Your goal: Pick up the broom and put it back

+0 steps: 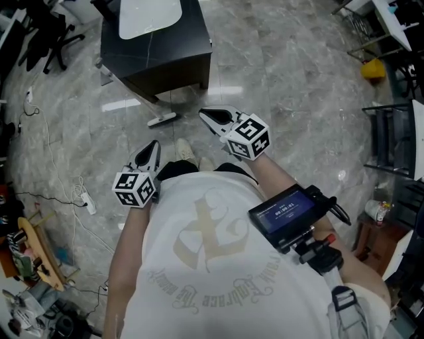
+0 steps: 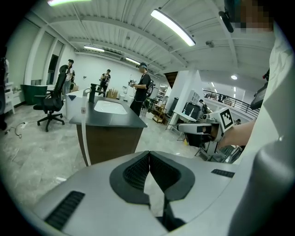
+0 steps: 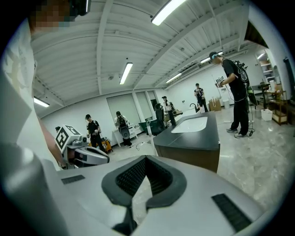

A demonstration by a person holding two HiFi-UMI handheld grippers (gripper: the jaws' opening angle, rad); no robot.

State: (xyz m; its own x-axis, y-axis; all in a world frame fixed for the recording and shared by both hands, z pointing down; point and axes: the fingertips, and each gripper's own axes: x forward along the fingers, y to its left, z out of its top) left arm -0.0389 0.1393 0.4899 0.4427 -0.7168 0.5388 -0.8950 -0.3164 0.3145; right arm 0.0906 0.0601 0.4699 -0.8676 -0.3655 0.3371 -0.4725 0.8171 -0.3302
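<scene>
A white broom (image 1: pixel 162 119) leans on the near side of a dark sink counter (image 1: pixel 173 59), its head on the floor. Its handle shows in the left gripper view (image 2: pixel 84 137) and in the right gripper view (image 3: pixel 150 136). My left gripper (image 1: pixel 154 147) is held in front of my body, short of the broom, shut with nothing between its pads (image 2: pixel 149 156). My right gripper (image 1: pixel 205 114) reaches further out, just right of the broom head and clear of it. It is also shut and empty (image 3: pixel 145 161).
The counter holds a white basin (image 1: pixel 149 16) and a faucet. Cables and a power strip (image 1: pixel 87 202) lie on the marble floor at left, near a cluttered trolley. Metal racks (image 1: pixel 391 139) stand at right. Several people stand beyond the counter, and an office chair (image 2: pixel 51 103) stands left of it.
</scene>
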